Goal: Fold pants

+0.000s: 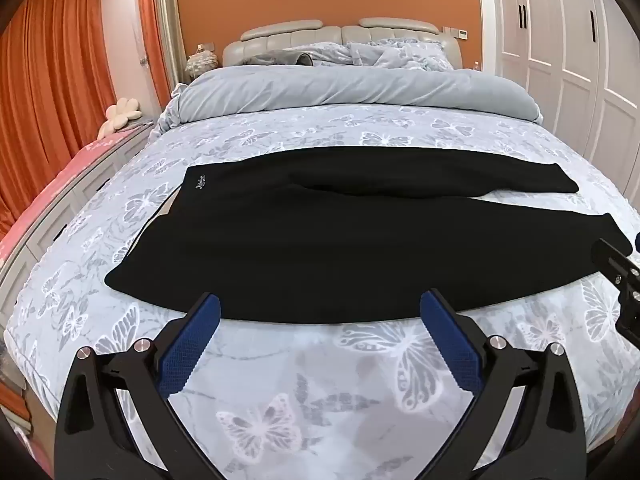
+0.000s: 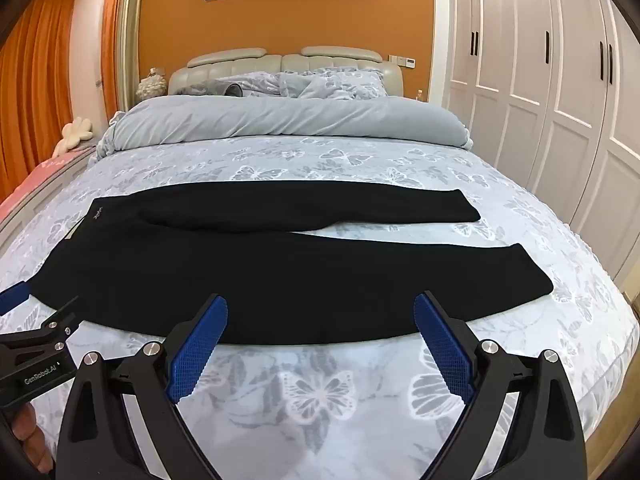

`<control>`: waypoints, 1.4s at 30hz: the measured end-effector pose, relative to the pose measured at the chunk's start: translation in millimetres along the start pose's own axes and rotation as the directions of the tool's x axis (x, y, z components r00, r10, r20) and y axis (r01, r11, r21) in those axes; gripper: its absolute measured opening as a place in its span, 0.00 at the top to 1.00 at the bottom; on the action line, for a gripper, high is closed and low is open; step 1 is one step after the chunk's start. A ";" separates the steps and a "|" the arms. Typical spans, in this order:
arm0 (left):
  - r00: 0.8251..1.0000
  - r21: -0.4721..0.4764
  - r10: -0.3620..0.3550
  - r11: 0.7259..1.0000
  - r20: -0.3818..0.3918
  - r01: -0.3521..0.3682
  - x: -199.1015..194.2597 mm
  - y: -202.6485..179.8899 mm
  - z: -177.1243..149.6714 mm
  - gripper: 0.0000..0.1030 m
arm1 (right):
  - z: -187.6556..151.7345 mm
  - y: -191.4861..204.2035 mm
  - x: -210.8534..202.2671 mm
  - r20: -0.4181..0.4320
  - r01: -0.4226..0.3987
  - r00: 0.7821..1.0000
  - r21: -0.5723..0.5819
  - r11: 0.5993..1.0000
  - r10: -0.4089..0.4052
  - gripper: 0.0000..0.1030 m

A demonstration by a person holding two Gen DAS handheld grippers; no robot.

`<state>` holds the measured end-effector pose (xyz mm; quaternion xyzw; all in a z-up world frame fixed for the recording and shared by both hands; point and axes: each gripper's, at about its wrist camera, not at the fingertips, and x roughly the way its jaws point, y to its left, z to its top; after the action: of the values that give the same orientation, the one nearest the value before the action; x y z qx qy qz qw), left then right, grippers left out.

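Observation:
Black pants (image 1: 320,232) lie flat across the bed, waistband to the left, the two legs stretching right and parted in a narrow V. They show the same way in the right wrist view (image 2: 280,272). My left gripper (image 1: 320,312) is open and empty, its blue pads just above the pants' near edge, toward the waist end. My right gripper (image 2: 320,316) is open and empty at the near edge of the near leg. Each gripper shows at the edge of the other's view: the right one (image 1: 624,280), the left one (image 2: 36,328).
The bed (image 1: 320,400) has a light blue butterfly-print cover, with a rolled grey duvet (image 1: 352,88) and pillows at the head. Orange curtains (image 1: 52,80) and a pink bench stand to the left, white wardrobe doors (image 2: 540,80) to the right.

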<state>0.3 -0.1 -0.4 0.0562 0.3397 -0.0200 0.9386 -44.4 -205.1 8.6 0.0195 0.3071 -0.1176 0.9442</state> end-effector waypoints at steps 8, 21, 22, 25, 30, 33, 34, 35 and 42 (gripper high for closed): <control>1.000 -0.001 0.001 1.000 -0.005 -0.001 3.8 -0.5 -6.1 0.05 | -0.3 0.2 -0.2 0.000 -0.002 1.000 0.005 1.000 0.002 0.10; 1.000 -0.010 0.000 1.000 -0.013 0.000 7.8 0.1 -5.0 0.05 | -0.2 -0.1 -0.5 0.001 -0.003 1.000 0.007 1.000 0.003 0.10; 1.000 -0.010 0.002 1.000 -0.013 -0.002 8.2 0.3 -5.6 0.05 | -0.2 0.1 -0.4 0.001 -0.003 1.000 0.008 1.000 0.003 0.10; 1.000 -0.011 0.000 1.000 -0.013 0.000 8.5 0.8 -5.6 0.05 | 0.2 0.7 -0.9 0.003 -0.003 1.000 0.006 1.000 0.003 0.10; 1.000 -0.015 -0.001 1.000 -0.013 0.001 11.7 2.3 -9.1 0.05 | -0.1 -0.8 -1.2 0.002 -0.002 1.000 0.008 1.000 0.002 0.10; 1.000 -0.013 0.003 1.000 -0.012 -0.003 9.5 1.2 -7.6 0.05 | -0.2 -0.8 -0.8 0.002 -0.003 1.000 0.006 1.000 0.003 0.10; 1.000 -0.014 0.002 1.000 -0.011 -0.002 10.1 1.4 -8.4 0.05 | -0.4 -0.5 -1.2 0.001 -0.003 1.000 0.007 1.000 0.003 0.10; 1.000 -0.014 0.000 1.000 -0.013 0.000 10.9 1.4 -9.2 0.05 | 0.0 -1.0 -0.4 0.001 -0.003 1.000 0.007 1.000 0.003 0.10; 1.000 -0.013 0.003 1.000 -0.013 -0.003 8.9 1.4 -6.7 0.05 | -0.4 -1.5 0.2 0.001 -0.004 1.000 0.006 1.000 0.004 0.10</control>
<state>3.0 2.2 -11.2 0.0509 0.3459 -0.0160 0.9367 -44.8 -206.6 8.1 0.0229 0.3064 -0.1167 0.9444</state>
